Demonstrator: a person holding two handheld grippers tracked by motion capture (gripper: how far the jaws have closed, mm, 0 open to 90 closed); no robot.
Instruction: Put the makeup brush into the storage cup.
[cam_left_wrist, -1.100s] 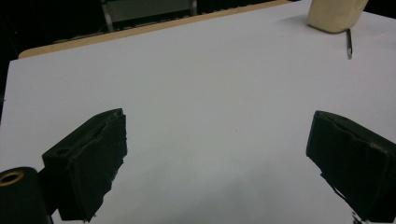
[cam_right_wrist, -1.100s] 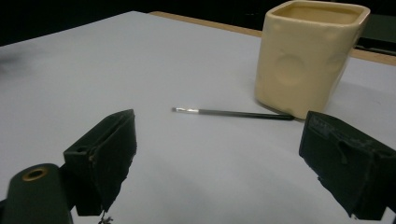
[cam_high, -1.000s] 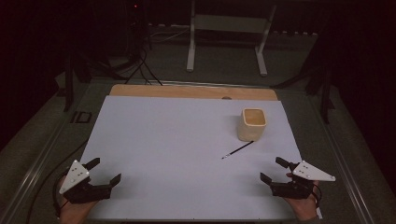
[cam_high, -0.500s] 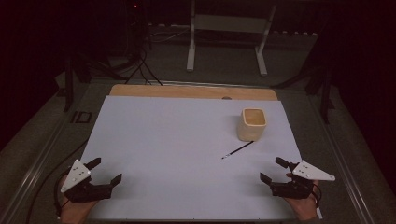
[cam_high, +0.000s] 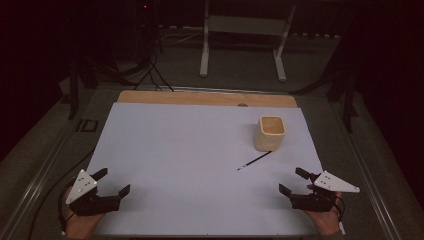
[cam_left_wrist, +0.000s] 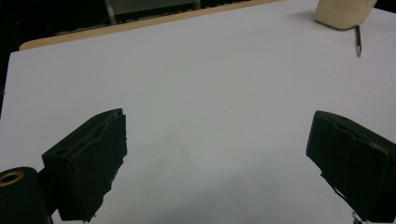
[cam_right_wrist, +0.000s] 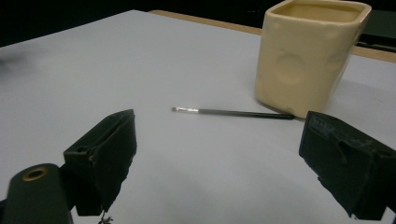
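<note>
- The thin black brush (cam_high: 254, 161) lies flat on the white sheet (cam_high: 190, 150) that covers the worktop (cam_high: 205, 98).
- One end of the brush lies right at the foot of the cream cup (cam_high: 270, 133). Whether the two touch is hard to tell.
- The other end of the brush has a small pale tip. It points away from the cup, toward the person's side of the sheet.
- The cup stands upright. Its mouth is square with round corners, and its side has round dents. What is inside cannot be made out.
- The right hand-held gripper (cam_high: 295, 181) sits nearer the person than the cup, close to the sheet's front corner. It is apart from the brush.
- Its two black jaws are spread wide and hold nothing. In the right gripper view, the brush (cam_right_wrist: 233, 112) and the cup (cam_right_wrist: 308, 51) lie past the jaws.
- The left hand-held gripper (cam_high: 114, 181) is far across the sheet from the cup, near the other front corner.
- Its jaws are spread wide too, with nothing between them. In the left gripper view, the cup (cam_left_wrist: 344, 13) and the brush (cam_left_wrist: 357, 41) look small and far off.
- A hand (cam_high: 80, 226) holds the left hand-held gripper from below.
</note>
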